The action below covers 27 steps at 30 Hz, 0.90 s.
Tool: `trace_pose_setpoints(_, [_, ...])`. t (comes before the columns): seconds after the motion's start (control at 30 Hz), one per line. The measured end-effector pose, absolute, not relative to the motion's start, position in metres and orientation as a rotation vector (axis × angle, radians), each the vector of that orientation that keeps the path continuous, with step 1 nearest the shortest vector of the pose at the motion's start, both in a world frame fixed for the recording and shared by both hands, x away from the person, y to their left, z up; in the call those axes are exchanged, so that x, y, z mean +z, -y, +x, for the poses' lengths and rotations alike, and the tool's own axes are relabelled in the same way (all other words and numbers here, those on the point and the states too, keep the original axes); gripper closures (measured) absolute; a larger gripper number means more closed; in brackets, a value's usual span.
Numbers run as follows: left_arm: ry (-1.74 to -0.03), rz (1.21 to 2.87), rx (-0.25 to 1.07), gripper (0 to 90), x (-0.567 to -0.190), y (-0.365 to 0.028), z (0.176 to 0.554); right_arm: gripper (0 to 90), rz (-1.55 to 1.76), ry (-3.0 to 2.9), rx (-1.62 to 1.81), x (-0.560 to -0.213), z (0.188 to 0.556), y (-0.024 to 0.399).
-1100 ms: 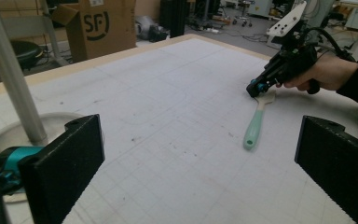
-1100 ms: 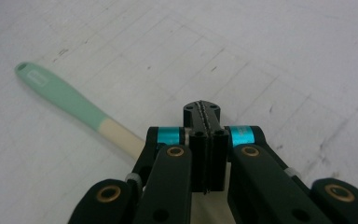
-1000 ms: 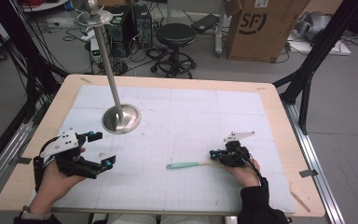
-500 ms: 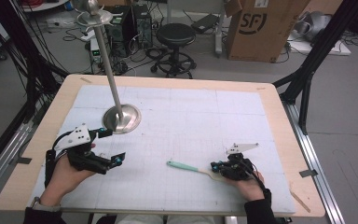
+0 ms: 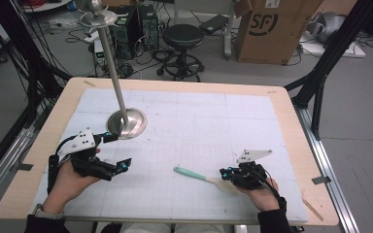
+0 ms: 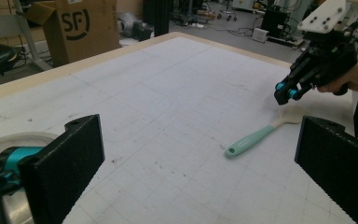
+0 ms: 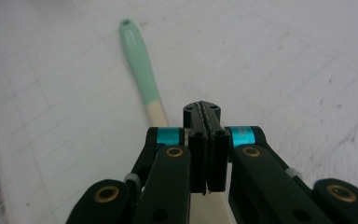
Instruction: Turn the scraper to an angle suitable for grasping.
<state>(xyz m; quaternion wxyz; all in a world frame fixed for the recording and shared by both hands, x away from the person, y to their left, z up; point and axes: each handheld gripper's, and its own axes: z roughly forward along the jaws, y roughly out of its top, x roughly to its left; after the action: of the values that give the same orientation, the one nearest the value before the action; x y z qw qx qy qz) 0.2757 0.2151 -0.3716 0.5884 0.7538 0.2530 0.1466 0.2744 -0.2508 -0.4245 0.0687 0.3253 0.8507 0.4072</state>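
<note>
**Spatula on the table, my right tool shut over its blade end**

On the left, my left hand [image 5: 65,182] holds the left tool [image 5: 112,151] low over the white gridded mat [image 5: 199,121] that covers the table [image 5: 291,111]. Its two black jaws stand wide apart with nothing between them; in the left gripper view they frame the open mat from either edge of the picture. Just beyond this tool stands a metal stand: its round steel base [image 5: 127,123] rests on the mat, close to the upper jaw, and a slim pole [image 5: 110,63] rises from it, leaning away toward the far-left corner.

Toward the middle lies the spatula [image 5: 201,175], flat on the mat near my edge of the table. Its mint-green handle [image 6: 249,140] points toward my left tool, with a small hanging hole at its tip, and its cream blade [image 6: 290,114] points to the right.

On the right, my right hand [image 5: 261,196] holds the right tool [image 5: 225,173] right at the blade end of the spatula. Its jaws are pressed together, pad against pad, with nothing clamped between them: in the right gripper view [image 7: 207,112] the closed tips sit above the cream part, and the green handle [image 7: 140,60] runs away beyond them. From the left gripper view the tips [image 6: 284,93] hang just over the blade; whether they touch it I cannot tell.
</note>
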Motion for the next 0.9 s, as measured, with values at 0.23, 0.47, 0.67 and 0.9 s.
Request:
trace_pose_setpoints(0.23, [-0.588, 1.747, 0.349, 1.9, -0.370, -0.218, 0.271, 69.7, 0.842, -2.618, 1.201, -0.409, 0.276, 0.238])
trace_pose_setpoints(0.47, [-0.611, 1.725, 0.368, 1.9, -0.368, -0.228, 0.267, 34.6, 0.783, -2.683, 1.130, -0.401, 0.283, 0.223])
trace_pose_setpoints(0.67, [-0.617, 1.733, 0.368, 1.9, -0.370, -0.230, 0.266, 11.8, 0.724, -2.720, 1.065, -0.401, 0.286, 0.219])
trace_pose_setpoints(0.9, [-0.615, 1.745, 0.370, 1.9, -0.371, -0.229, 0.262, 10.3, 0.690, -2.867, 0.856, -0.401, 0.296, 0.201])
